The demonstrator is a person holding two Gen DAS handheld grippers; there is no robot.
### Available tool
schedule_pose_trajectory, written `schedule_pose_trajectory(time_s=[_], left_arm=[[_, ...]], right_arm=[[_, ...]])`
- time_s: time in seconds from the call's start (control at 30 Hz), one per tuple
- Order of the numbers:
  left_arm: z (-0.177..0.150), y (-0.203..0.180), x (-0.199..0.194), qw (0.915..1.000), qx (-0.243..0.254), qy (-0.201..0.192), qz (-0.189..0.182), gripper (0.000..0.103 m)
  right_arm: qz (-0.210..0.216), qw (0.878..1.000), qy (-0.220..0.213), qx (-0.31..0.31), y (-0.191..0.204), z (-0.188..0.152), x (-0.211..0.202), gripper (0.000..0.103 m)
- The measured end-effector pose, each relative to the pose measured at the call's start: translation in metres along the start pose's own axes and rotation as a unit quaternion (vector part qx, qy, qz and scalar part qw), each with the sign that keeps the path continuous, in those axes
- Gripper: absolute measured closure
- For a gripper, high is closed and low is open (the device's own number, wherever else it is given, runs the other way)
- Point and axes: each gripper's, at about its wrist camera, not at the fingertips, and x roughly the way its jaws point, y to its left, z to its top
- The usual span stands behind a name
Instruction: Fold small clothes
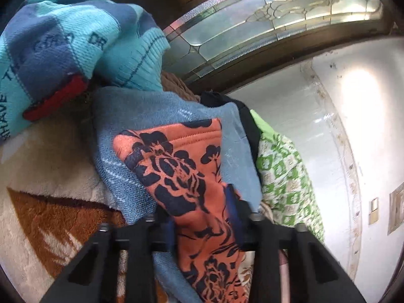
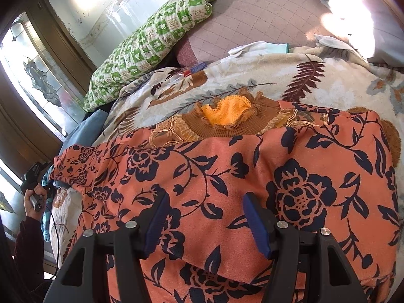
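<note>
Handling as soft, light, limp cloth, the orange floral garment (image 2: 227, 176) is pinched at its edge by the left gripper (image 1: 202, 217), best hold there; right gripper (image 2: 204, 217) hovers over it, jaws apart, empty.

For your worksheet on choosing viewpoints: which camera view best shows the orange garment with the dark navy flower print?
The right wrist view: the orange garment with the dark navy flower print lies spread across most of it. The left wrist view shows only a narrow bunched strip.

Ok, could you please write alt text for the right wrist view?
Open right gripper hovers over an orange garment with dark navy flowers spread on a cream fern-print blanket. At far left, a hand holds the left gripper at the garment's edge.
</note>
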Motion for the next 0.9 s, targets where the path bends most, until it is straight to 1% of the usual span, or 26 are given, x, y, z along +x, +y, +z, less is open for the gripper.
schedule_pose_trajectory(time_s=[0.03, 0.1, 0.17, 0.23, 0.3, 0.37, 0.43, 0.5, 0.57, 0.6, 0.63, 0.7, 0.77, 0.83, 0.87, 0.9], left_arm=[[-0.002, -0.001, 0.002, 1.0000, 0.005, 0.004, 0.000, 0.096], [-0.007, -0.010, 0.000, 0.9995, 0.028, -0.007, 0.010, 0.096], [-0.012, -0.027, -0.008, 0.9976, 0.064, -0.025, 0.009, 0.097], [-0.021, -0.052, -0.019, 0.9937, 0.104, -0.041, -0.004, 0.097], [-0.034, -0.078, -0.028, 0.9891, 0.139, -0.045, -0.023, 0.097], [-0.055, -0.110, -0.038, 0.9824, 0.176, -0.040, -0.047, 0.097], [-0.085, -0.142, -0.044, 0.9735, 0.216, -0.025, -0.072, 0.097], [-0.120, -0.171, -0.047, 0.9620, 0.257, -0.001, -0.093, 0.097], [-0.167, -0.201, -0.048, 0.9450, 0.306, 0.029, -0.112, 0.097], [-0.193, -0.215, -0.048, 0.9346, 0.330, 0.048, -0.123, 0.097], [-0.215, -0.225, -0.048, 0.9253, 0.350, 0.064, -0.132, 0.097], [-0.271, -0.244, -0.047, 0.9032, 0.388, 0.102, -0.151, 0.097], [-0.323, -0.254, -0.047, 0.8832, 0.416, 0.142, -0.164, 0.097], [-0.383, -0.262, -0.044, 0.8581, 0.446, 0.187, -0.173, 0.097], [-0.414, -0.264, -0.044, 0.8413, 0.468, 0.206, -0.176, 0.097], [-0.441, -0.263, -0.045, 0.8262, 0.487, 0.221, -0.177, 0.097]], right_arm=[[-0.002, 1.000, 0.001, 0.001, 0.000, 0.000, 0.000, 0.040], [-0.006, 1.000, 0.001, 0.002, -0.001, 0.001, 0.000, 0.043], [-0.008, 1.000, -0.002, 0.001, -0.001, 0.001, -0.003, 0.046], [-0.009, 1.000, -0.009, 0.003, -0.003, 0.003, -0.008, 0.046], [-0.012, 1.000, -0.018, 0.008, -0.005, 0.005, -0.015, 0.046], [-0.012, 0.999, -0.028, 0.015, -0.008, 0.007, -0.022, 0.046], [-0.017, 0.999, -0.041, 0.020, -0.011, 0.010, -0.031, 0.046], [-0.019, 0.998, -0.055, 0.030, -0.017, 0.014, -0.040, 0.046], [-0.019, 0.997, -0.065, 0.046, -0.025, 0.016, -0.047, 0.046], [-0.018, 0.996, -0.069, 0.055, -0.029, 0.017, -0.051, 0.046], [-0.017, 0.995, -0.073, 0.064, -0.034, 0.018, -0.055, 0.046], [-0.018, 0.993, -0.082, 0.081, -0.044, 0.020, -0.061, 0.046], [-0.017, 0.991, -0.090, 0.099, -0.054, 0.022, -0.067, 0.046], [-0.015, 0.988, -0.098, 0.118, -0.066, 0.023, -0.072, 0.046], [-0.016, 0.987, -0.101, 0.125, -0.071, 0.024, -0.074, 0.046], [-0.016, 0.985, -0.104, 0.133, -0.076, 0.025, -0.076, 0.046]])
